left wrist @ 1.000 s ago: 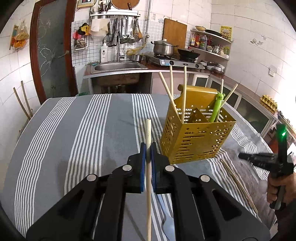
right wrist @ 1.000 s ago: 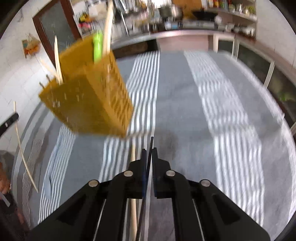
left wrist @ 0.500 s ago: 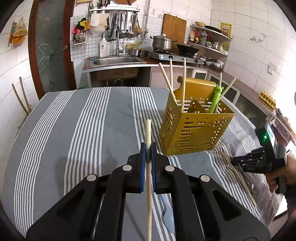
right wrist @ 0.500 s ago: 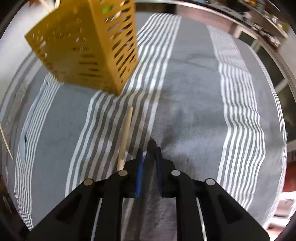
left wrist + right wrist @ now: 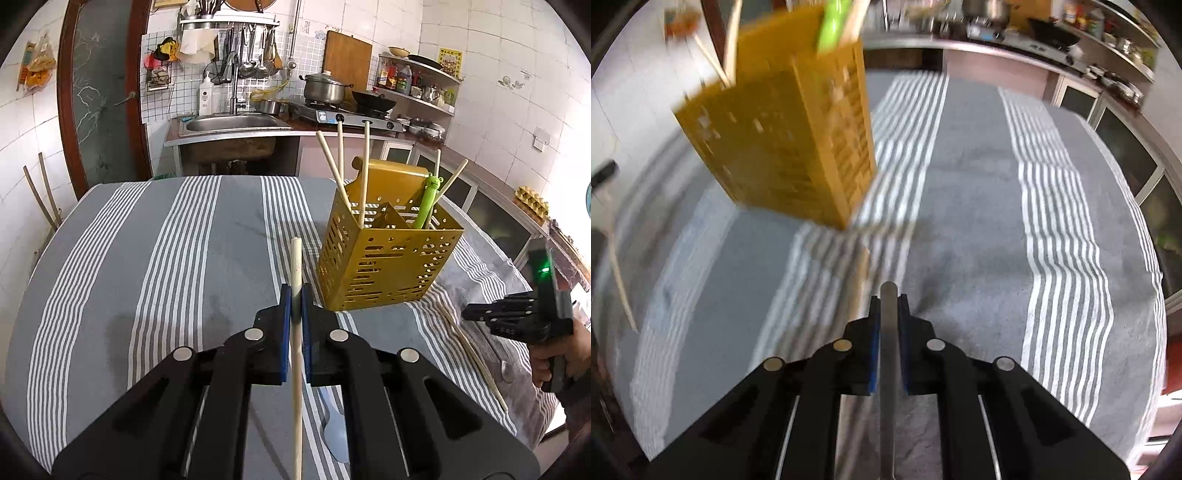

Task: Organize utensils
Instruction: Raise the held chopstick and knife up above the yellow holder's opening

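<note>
Squarely between left fingers [image 5: 284, 328]: chopstick [image 5: 296, 266].

The left gripper [image 5: 295, 295] angles downward over the table, its two blue-padded jaws pressed together on a thin wooden chopstick [image 5: 296, 266] that runs between them. The right gripper [image 5: 887, 306] tilts more steeply down, its jaws just closing and now clamped on a flat metal handle [image 5: 888, 332]. In the left wrist view, a hand [image 5: 565, 354] grasps the right gripper's body near the table's right edge.
</note>
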Demonstrator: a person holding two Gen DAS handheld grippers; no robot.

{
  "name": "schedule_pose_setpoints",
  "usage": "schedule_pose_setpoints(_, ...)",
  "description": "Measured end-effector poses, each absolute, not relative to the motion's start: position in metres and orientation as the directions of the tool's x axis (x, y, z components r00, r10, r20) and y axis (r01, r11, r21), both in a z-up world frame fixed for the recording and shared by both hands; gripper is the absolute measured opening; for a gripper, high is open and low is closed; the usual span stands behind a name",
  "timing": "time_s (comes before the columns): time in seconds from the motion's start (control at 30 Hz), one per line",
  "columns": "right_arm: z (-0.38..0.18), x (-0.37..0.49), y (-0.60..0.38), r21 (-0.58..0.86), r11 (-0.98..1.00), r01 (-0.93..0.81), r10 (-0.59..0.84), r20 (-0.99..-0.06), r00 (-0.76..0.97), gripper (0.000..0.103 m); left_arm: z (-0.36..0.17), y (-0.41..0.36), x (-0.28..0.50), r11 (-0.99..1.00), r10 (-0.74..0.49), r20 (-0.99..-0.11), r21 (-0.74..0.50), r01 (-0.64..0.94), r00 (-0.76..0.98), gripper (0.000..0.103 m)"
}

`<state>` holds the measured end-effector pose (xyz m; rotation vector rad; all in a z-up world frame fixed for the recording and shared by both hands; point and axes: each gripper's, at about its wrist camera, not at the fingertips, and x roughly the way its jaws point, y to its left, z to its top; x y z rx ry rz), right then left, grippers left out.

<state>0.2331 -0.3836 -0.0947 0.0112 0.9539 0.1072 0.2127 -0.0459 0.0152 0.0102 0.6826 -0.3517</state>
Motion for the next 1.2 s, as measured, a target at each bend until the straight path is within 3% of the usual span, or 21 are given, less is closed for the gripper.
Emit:
schedule_pose_setpoints(0.4, -0.043, 0.179, -0.400, 0.100, 0.992, -0.072, 0.116, -0.556, 0.823, 0.009, 0.024, -0.044, 0.202, 0.940, -0.323, -0.588, -0.112, 0.321, 0.742, 0.004)
schedule_pose_setpoints(1.2, -0.026, 0.146, -0.406, 0.081, 0.995, -0.051, 0.083, -0.460, 0.884, 0.009, 0.037, -0.041, 0.182, 0.941, -0.322, -0.551, -0.097, 0.324, 0.770, 0.004)
